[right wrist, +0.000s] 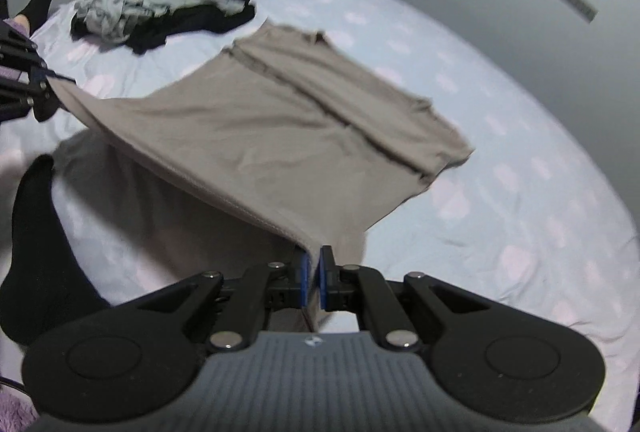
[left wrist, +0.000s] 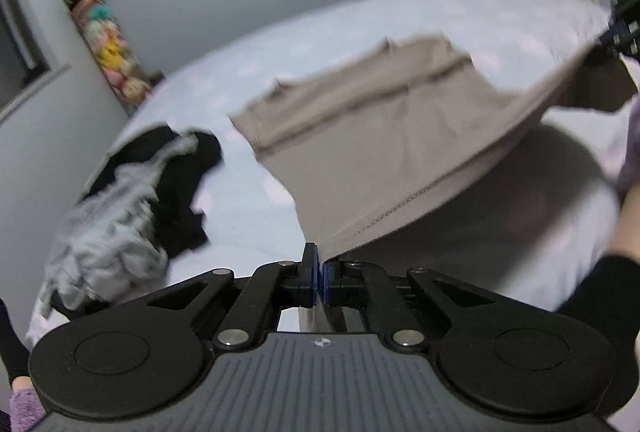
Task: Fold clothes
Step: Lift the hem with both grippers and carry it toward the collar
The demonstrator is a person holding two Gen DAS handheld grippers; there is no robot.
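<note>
A soft taupe shirt [right wrist: 280,120] with a stitched hem hangs taut between both tools, its far half lying on the pale, cloud-printed bed sheet [right wrist: 520,172]. The left gripper [left wrist: 320,272] and the right gripper [right wrist: 314,272] each pinch a hem corner, near a crumpled grey-and-black clothes pile [left wrist: 132,216]

Each wrist camera looks close along its own fingers across the bed [right wrist: 520,192]; both share the taupe shirt [left wrist: 380,136] toward 12 o'clock

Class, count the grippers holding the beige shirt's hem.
2. The left gripper pinches one hem corner of the shirt; the right gripper pinches the other. None seems hidden.
</note>
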